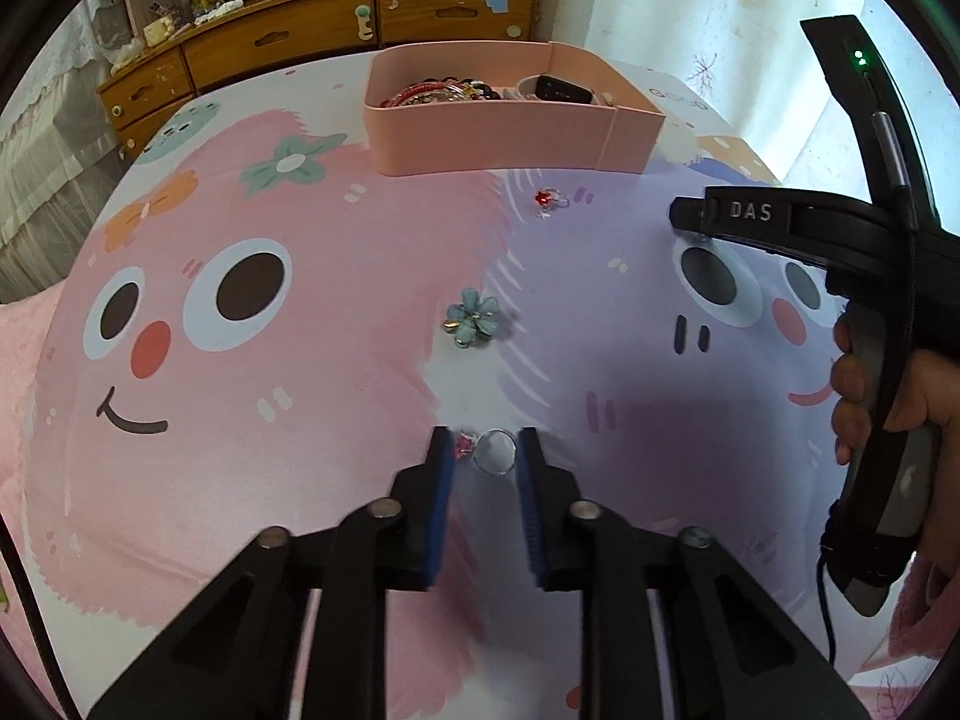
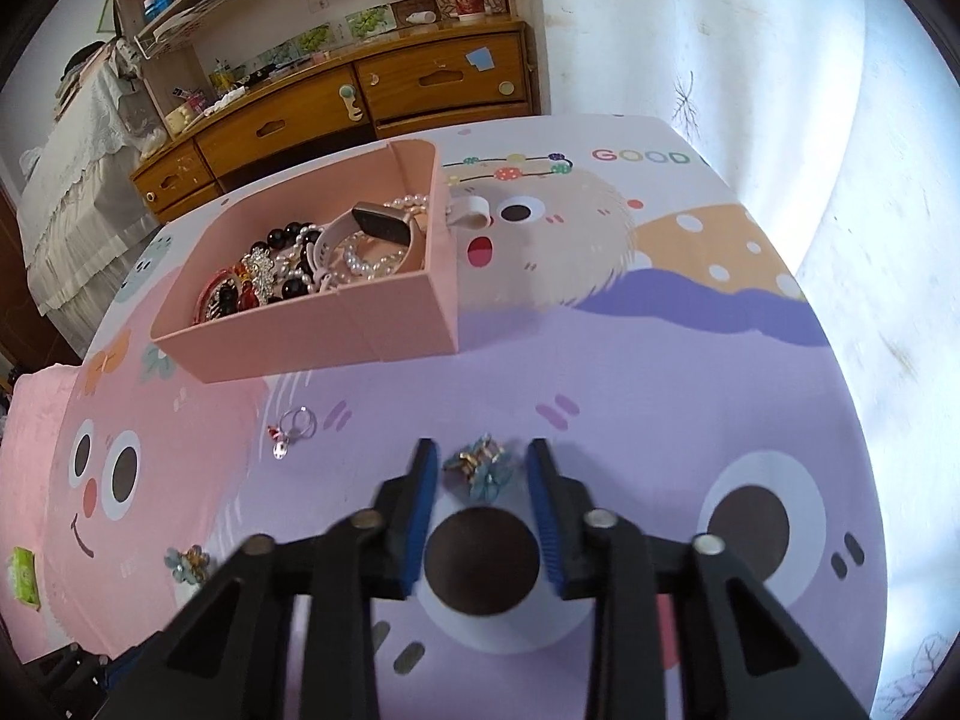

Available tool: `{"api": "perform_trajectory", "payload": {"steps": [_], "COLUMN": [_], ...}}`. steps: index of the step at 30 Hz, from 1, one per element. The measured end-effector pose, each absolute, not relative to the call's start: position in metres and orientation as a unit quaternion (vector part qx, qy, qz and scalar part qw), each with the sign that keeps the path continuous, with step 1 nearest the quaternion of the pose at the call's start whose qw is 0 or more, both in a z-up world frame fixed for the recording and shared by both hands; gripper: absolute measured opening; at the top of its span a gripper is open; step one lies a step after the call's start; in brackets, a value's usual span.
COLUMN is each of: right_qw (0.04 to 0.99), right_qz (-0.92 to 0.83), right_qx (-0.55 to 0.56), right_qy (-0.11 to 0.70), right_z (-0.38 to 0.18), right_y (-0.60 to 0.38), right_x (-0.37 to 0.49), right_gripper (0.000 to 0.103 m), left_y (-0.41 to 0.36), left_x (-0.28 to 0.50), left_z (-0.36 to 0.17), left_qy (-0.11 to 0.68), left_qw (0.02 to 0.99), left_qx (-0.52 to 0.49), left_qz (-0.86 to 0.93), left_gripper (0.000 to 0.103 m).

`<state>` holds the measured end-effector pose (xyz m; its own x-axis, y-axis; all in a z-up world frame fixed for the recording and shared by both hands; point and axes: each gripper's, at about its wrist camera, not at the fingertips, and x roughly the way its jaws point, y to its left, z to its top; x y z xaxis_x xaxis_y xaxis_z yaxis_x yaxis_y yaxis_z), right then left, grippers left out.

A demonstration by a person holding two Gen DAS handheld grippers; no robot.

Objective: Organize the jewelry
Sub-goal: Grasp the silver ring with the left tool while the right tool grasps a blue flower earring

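Observation:
My left gripper (image 1: 480, 450) is open, with a silver ring with a pink stone (image 1: 489, 449) lying on the cloth between its tips. A teal flower clip (image 1: 474, 321) lies ahead of it, and a red-stone ring (image 1: 549, 201) farther on. The pink jewelry box (image 1: 510, 132) holds beads, pearls and a watch. My right gripper (image 2: 480, 468) is open around a second teal flower piece (image 2: 480, 468) on the cloth. The box (image 2: 312, 324) is ahead left of it, the red-stone ring (image 2: 291, 429) to its left, and the flower clip (image 2: 187, 563) at lower left.
The cartoon-print cloth (image 1: 240, 420) covers the table. A wooden drawer unit (image 2: 360, 102) and shelves stand behind. A green packet (image 2: 24, 576) lies at the table's left edge. The right gripper's body and hand (image 1: 870, 300) show at the right of the left wrist view.

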<state>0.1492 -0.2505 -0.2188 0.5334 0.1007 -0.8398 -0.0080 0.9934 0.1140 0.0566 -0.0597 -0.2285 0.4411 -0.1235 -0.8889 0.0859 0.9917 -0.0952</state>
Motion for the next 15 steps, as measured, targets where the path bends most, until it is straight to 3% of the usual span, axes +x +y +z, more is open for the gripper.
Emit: {"api": "perform_trajectory", "payload": {"steps": [2,15], "right_qw": [0.874,0.875], "right_qz": [0.032,0.055], "right_qx": [0.047,0.045], "right_qy": [0.482,0.478], "right_z": [-0.219,-0.210], "right_y": [-0.251,-0.229], "right_x": [0.150,0.145], "right_gripper": [0.024,0.024], "left_y": [-0.056,-0.043], "left_x": [0.058,0.058], "left_z": [-0.229,-0.228], "left_qy": [0.525,0.527], "left_qw": [0.848,0.843], "left_qx": [-0.030,-0.065], "left_qz": [-0.065,-0.091], "left_gripper": [0.008,0.006]}}
